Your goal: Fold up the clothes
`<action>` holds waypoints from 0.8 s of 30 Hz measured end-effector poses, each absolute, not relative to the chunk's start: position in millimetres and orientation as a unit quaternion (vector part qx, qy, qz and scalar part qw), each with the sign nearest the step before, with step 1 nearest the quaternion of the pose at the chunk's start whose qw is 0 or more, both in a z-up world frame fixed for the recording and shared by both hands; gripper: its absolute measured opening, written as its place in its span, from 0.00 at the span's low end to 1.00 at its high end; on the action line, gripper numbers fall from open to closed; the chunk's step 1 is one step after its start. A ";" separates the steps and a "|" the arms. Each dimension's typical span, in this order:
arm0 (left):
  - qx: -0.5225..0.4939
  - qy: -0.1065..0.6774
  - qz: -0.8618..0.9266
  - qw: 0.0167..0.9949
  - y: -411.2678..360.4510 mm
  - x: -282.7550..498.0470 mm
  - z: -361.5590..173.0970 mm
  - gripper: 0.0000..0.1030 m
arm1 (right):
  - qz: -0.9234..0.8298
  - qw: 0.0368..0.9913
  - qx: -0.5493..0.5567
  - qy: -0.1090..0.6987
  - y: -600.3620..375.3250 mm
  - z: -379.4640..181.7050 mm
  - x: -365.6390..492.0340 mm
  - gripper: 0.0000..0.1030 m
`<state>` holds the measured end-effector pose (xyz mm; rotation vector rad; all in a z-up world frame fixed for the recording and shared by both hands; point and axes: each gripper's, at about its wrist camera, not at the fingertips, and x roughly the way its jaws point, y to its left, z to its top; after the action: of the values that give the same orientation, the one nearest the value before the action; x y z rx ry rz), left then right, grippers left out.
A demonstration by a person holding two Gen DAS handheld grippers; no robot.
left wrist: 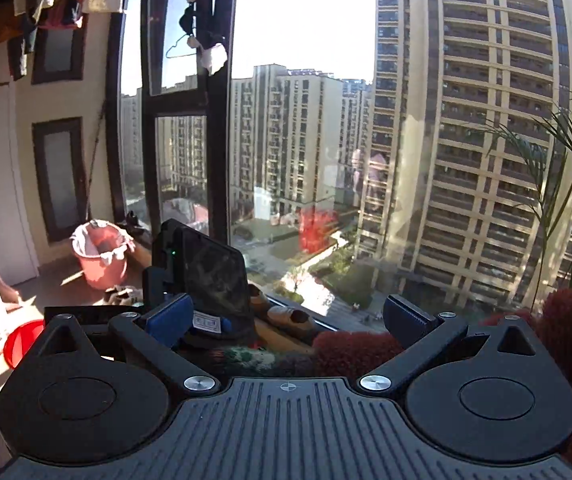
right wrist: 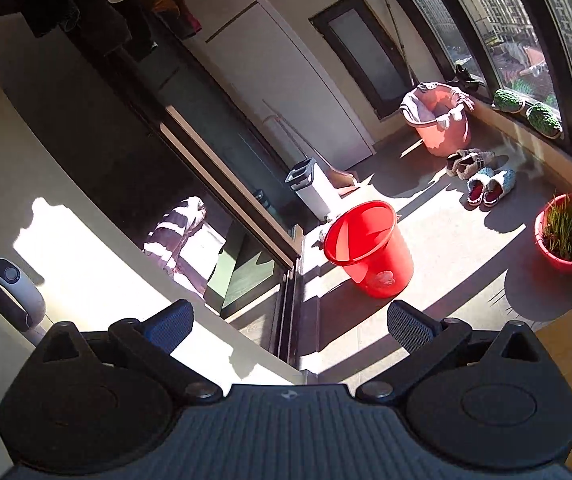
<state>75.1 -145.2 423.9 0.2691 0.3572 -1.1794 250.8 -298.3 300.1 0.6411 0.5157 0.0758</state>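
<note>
- Two grippers are up in a sunlit balcony room, and both stand spread wide with nothing between their fingers.
- Left gripper (left wrist: 286, 316) faces the window (left wrist: 306, 140), beyond which tower blocks rise; its blue pads (left wrist: 168, 318) are far apart.
- Right gripper (right wrist: 288, 322) tilts down over the floor (right wrist: 446, 240), its pads (right wrist: 412, 326) likewise released.
- Clothes: a dark red fuzzy garment (left wrist: 566, 320) bulks at the lower right of the left view, close behind that gripper's right finger; whether it touches it I cannot tell. More clothes hang from a rack (left wrist: 46, 0) overhead, top left.
- A second black device (left wrist: 206, 272) stands just ahead of the left gripper's left finger.
- On the floor a red bucket (right wrist: 368, 248) sits near the sliding door's track, and a pink bucket (right wrist: 440, 118) draped with cloth stands at the far wall by the window.
- Two pairs of slippers (right wrist: 482, 176) lie between the pink bucket and a red plant pot (right wrist: 570, 232).
- A white bin (right wrist: 314, 184) stands by the wall beyond the red bucket.
- Green knitted shoes (right wrist: 526, 110) rest on the sill.
</note>
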 end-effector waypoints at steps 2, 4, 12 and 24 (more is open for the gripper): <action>0.148 0.168 -0.547 0.807 -148.8 69.4 416.4 1.00 | 0.072 0.915 0.305 0.253 -292.7 303.3 255.5 1.00; 0.139 0.190 -0.567 0.789 -140.3 77.9 408.4 1.00 | 0.089 0.938 0.239 0.235 -287.5 319.0 252.4 1.00; 0.115 0.271 -0.471 0.832 -101.0 133.2 305.0 1.00 | -0.026 0.969 0.086 0.231 -306.3 345.1 243.5 1.00; 0.065 0.468 -0.224 0.853 -86.8 167.6 -17.1 1.00 | -0.125 0.871 0.172 0.444 -359.7 158.0 142.2 1.00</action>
<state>167.6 -86.8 -17.1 0.1360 0.9843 -0.4716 142.2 -359.7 158.0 0.3606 0.9276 -0.2613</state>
